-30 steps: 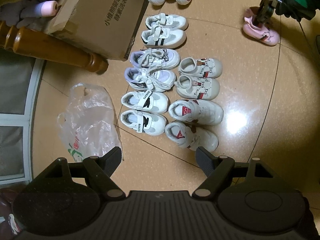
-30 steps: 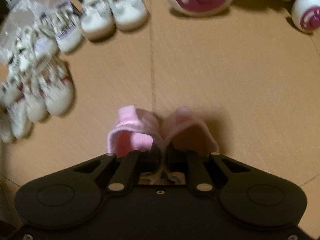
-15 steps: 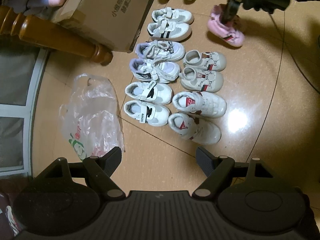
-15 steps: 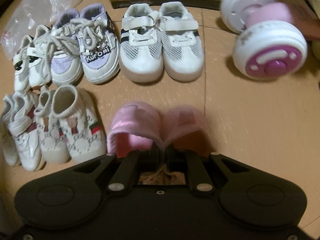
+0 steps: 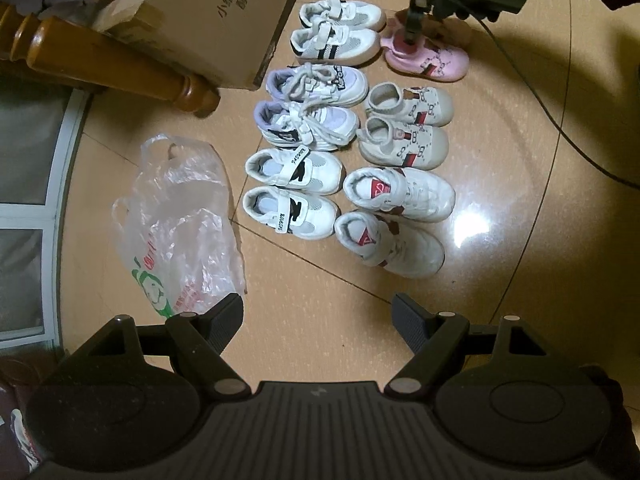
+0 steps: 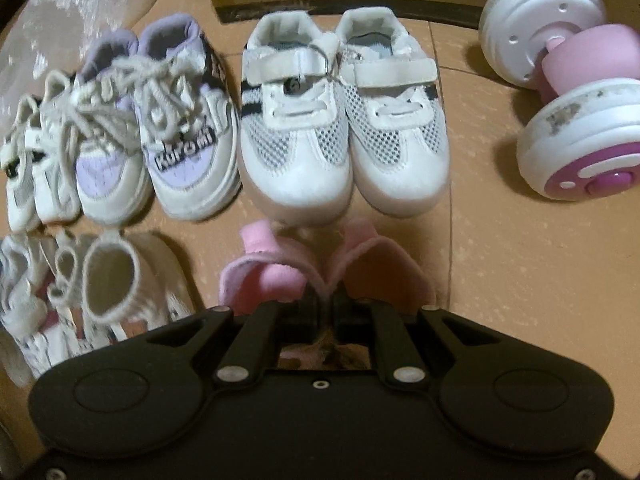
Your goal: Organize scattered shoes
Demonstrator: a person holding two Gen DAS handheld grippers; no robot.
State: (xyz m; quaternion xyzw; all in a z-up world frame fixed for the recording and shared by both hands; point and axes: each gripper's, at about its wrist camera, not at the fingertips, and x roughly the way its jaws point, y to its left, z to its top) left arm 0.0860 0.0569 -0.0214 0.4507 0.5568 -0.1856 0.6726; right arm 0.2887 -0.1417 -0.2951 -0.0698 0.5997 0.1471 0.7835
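We have the pink shoes [image 6: 280,276] pinched in our right gripper [image 6: 326,300]. Its jaws are shut tight on the two inner collar edges pressed together, so both shoes hang as one bundle below it, heels toward the mesh sneakers. In the left wrist view the pair [image 5: 428,58] sits low at the far end of the right-hand column of shoes, just beside the white mesh sneakers [image 5: 336,34] and just beyond the beige patterned booties [image 5: 408,120]. Whether the soles are already on the floor [image 5: 520,184] we cannot tell for sure, though they look down or nearly so.

Our left gripper [image 5: 318,320] is open with nothing between its jaws. It hangs over the near end of the rows, close to the plastic bag [image 5: 180,220] and well apart from the pink pair, so the right hand is the one placed to finish this.

What the coming move turns on is alignment. The shoes already set out lie in two columns with their long axes across the rows, toes all to the same side. The pink pair's long axis looks roughly parallel to that, toes pointing away from the mesh sneakers. The slot is the free spot beyond the booties and beside the mesh sneakers, directly under our right gripper. We judge the task close to done: let the pair settle level there, heels in line with the booties, then release. The toy dumbbell [image 6: 568,92] stands off to the side, clear of the slot.
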